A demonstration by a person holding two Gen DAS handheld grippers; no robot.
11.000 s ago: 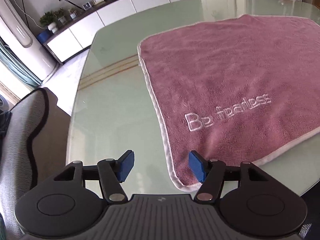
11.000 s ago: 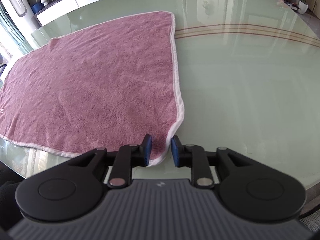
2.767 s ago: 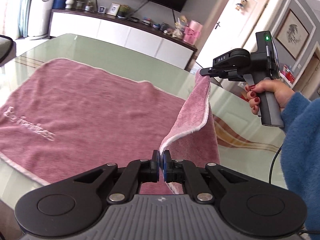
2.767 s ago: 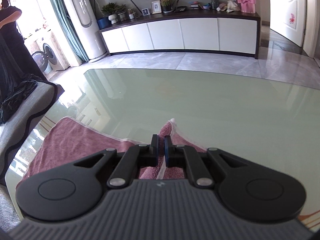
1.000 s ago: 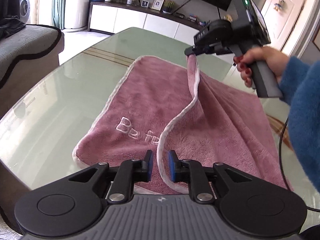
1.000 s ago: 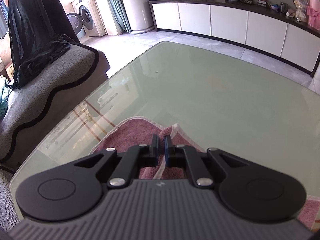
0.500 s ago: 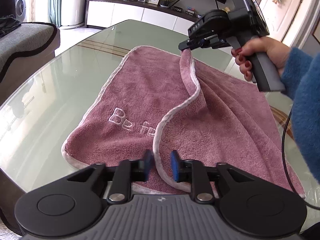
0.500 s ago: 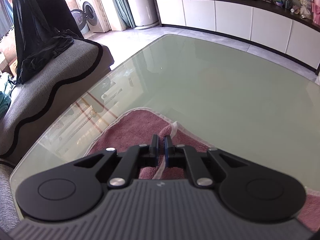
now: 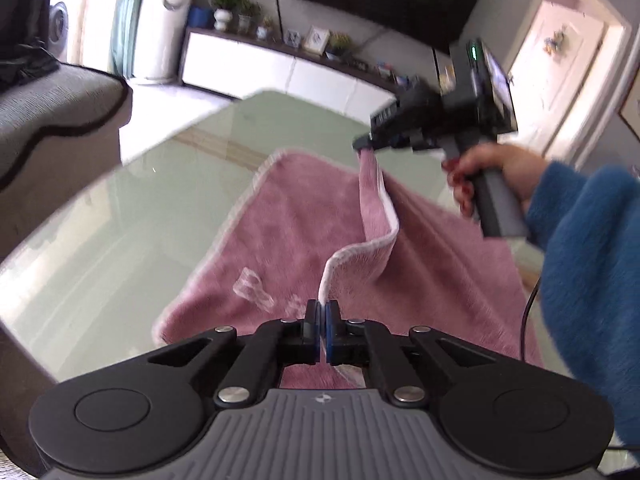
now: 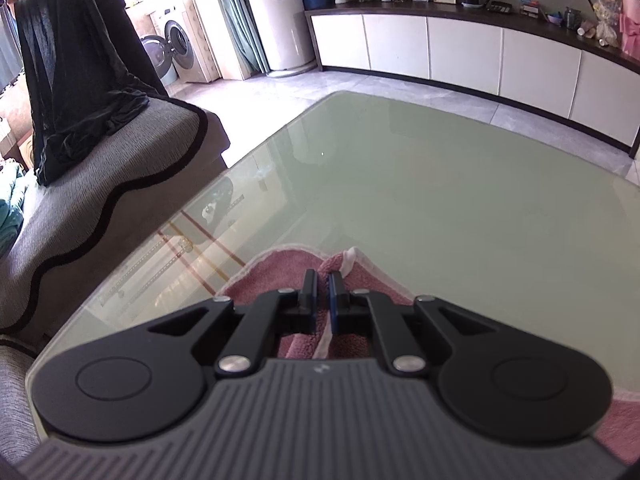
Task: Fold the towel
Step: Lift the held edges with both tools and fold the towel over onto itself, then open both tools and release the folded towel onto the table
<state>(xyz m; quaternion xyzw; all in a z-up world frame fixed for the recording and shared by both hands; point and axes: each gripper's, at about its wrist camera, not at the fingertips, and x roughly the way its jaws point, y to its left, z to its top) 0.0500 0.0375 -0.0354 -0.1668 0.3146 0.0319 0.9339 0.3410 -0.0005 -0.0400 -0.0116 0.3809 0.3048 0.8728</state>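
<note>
- The pink towel (image 9: pixel 304 232) lies on the green glass surface (image 9: pixel 132 216), w/ one layer lifted and folded over the rest.
- Left gripper (image 9: pixel 322 317): its fingers are closed on the white hem of the towel, at the near corner of the lifted layer.
- From there the hem goes up in an S curve to the right gripper (image 9: pixel 362 146), which hangs above the far part of the towel.
- In the right wrist view the right gripper (image 10: pixel 322 285) has its fingers almost together, w/ a bunch of towel and white hem clamped between them.
- A hand (image 9: pixel 496 176) w/ red nails and a blue fluffy sleeve holds the right gripper's handle.
- Embroidered letters on the towel show just left of the left gripper, too blurred to read.
- A grey sofa (image 10: pixel 100 184) stands left of the surface, a dark cloth draped on it.
</note>
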